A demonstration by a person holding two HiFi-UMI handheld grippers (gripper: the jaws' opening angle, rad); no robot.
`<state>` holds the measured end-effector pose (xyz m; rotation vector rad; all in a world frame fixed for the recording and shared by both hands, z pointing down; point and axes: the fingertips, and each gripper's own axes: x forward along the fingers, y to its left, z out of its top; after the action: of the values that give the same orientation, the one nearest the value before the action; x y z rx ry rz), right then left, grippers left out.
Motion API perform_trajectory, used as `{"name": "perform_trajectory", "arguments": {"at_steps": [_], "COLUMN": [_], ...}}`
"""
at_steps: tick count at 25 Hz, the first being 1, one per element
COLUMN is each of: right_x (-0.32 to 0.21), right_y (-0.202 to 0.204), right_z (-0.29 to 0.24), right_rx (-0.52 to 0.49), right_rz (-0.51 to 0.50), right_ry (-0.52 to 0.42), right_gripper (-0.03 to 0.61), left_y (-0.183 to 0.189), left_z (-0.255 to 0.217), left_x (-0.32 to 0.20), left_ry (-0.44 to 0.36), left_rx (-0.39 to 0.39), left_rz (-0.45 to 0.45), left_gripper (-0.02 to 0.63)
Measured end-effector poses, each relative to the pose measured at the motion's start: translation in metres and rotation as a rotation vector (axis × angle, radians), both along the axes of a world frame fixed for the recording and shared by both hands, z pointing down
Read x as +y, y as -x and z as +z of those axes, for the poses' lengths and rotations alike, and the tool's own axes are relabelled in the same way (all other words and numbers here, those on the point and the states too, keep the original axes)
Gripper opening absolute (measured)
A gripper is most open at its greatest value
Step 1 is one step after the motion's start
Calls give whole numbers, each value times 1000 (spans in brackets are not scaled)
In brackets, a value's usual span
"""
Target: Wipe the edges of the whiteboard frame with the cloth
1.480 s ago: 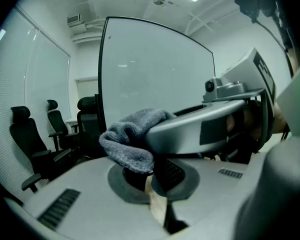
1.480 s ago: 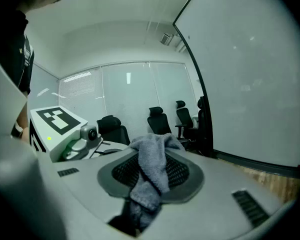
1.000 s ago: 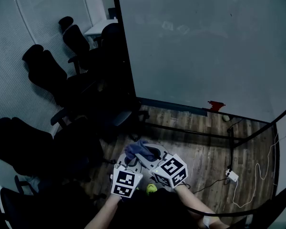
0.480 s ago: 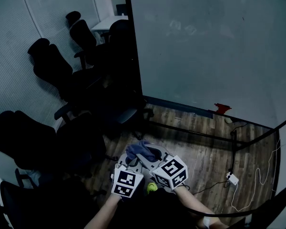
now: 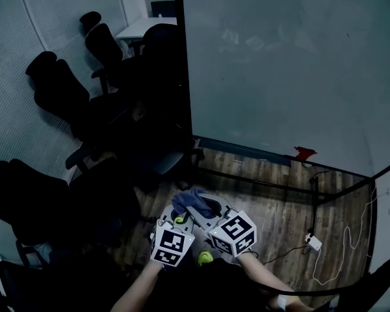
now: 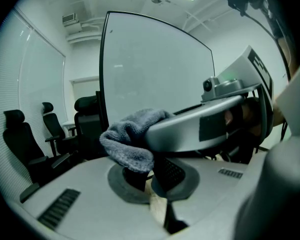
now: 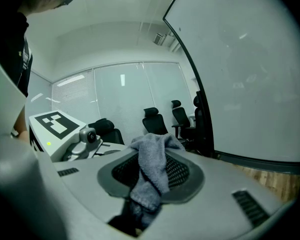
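Whiteboard (image 5: 286, 70): large pale panel filling the head view from 12 to 3 o'clock, standing on a wood floor (image 5: 279, 200).

Frame (image 5: 184, 77): dark edging. The left upright runs down from 12 o'clock and the bottom rail slants off toward 4 o'clock. Nothing touches it, and no part looks wiped.

Office chairs (image 5: 58, 96): several, black, crowded from 8 to 11 o'clock, close beside the left upright.

Right gripper (image 5: 198, 208): at 6 o'clock, low and well apart from the board. Its own view shows the claw (image 7: 150, 184) clenched on the cloth (image 7: 152, 169), which runs up out of the slot and over the pad.

Left gripper (image 5: 181, 218): just beside the right one. Its claw (image 6: 152, 181) is drawn nearly together with only a thin slit, and nothing is seen pinched in it.

Cloth (image 5: 190, 202): grey-blue, bunched at the meeting jaw tips. Whether the bunch (image 6: 130, 144) rests on the left jaws cannot be told.

Step in hand, as judged: cloth gripped, approach not begun. The next move calls for raising the right gripper toward 12 o'clock and laying the cloth flat on the near upright, clear of the chairs.
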<state>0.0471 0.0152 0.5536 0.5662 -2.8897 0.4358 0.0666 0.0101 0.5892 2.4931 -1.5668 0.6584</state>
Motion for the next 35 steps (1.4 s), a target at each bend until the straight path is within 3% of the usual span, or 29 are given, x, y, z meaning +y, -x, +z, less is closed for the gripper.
{"name": "perform_trajectory", "arguments": {"at_steps": [10,18,24,35], "right_x": [-62,-106,-140,-202], "right_y": [26,46,59,85], "right_z": [7,25,52,76], "right_rx": [31,85,143,158], "right_rz": [63,110,157,235], "right_ry": [35,73,140,127], "right_gripper": [92,92,94,94], "left_y": [25,45,58,84], "left_z": [7,24,50,73], "left_x": [-58,-101,-131,-193], "left_ry": [52,82,127,103], "left_rx": [9,-33,-30,-43], "left_rz": [68,130,207,254], "left_gripper": [14,14,14,14]}}
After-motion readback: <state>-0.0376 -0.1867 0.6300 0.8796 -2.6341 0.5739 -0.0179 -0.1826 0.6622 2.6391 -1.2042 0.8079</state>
